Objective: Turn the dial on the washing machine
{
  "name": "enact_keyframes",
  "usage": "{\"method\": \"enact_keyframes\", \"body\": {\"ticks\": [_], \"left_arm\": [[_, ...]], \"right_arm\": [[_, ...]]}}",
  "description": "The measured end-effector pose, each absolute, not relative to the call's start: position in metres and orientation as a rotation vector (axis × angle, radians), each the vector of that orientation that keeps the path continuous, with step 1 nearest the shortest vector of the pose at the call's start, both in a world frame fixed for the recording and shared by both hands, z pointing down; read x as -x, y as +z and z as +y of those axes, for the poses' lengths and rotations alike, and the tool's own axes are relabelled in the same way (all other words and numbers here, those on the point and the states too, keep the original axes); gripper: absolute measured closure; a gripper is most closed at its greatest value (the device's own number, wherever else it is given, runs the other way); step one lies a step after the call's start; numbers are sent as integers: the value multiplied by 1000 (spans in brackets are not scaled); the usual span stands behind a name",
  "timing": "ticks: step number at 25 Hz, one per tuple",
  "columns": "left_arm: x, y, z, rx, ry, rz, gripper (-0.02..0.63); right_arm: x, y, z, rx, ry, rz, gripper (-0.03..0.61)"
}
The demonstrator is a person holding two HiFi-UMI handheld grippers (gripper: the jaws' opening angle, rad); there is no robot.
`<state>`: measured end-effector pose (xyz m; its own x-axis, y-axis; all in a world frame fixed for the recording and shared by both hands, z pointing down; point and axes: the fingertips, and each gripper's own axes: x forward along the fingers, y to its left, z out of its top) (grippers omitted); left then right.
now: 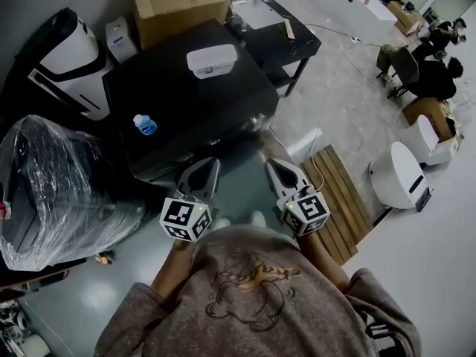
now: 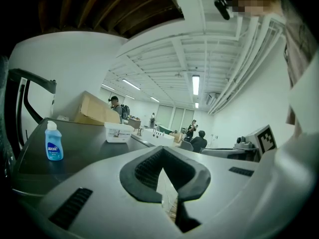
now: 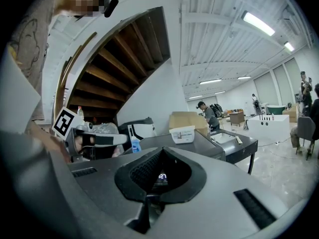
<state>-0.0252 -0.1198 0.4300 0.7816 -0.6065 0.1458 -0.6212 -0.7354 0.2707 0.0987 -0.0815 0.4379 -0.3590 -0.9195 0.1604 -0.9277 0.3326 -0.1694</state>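
The washing machine (image 1: 186, 103) is a dark, flat-topped box right in front of me. Its dial cannot be made out in any view. Both grippers hover side by side just short of its front edge. My left gripper (image 1: 199, 178) has its jaws together on nothing; in its own view the left gripper (image 2: 167, 201) looks across the machine's top (image 2: 84, 146). My right gripper (image 1: 286, 175) is shut and empty too. Through the hollow of the right gripper (image 3: 152, 199) a small lit display (image 3: 162, 176) on the machine shows.
On the machine's top stand a blue bottle (image 1: 145, 125) and a white tub (image 1: 211, 59), with a cardboard box (image 1: 178, 2) behind. A plastic-wrapped bundle (image 1: 59, 184) lies left, a wooden pallet (image 1: 338, 199) and a white appliance (image 1: 398, 173) right. Seated people are at the far right.
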Motion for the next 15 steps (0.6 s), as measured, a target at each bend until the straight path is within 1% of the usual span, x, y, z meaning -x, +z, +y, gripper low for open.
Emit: {"method": "enact_keyframes", "body": {"ticks": [15], "left_arm": [[27,433,-115,-2648,74,-960,621]], "right_arm": [[-106,439,-83,-1757,350,-2527,577]]}}
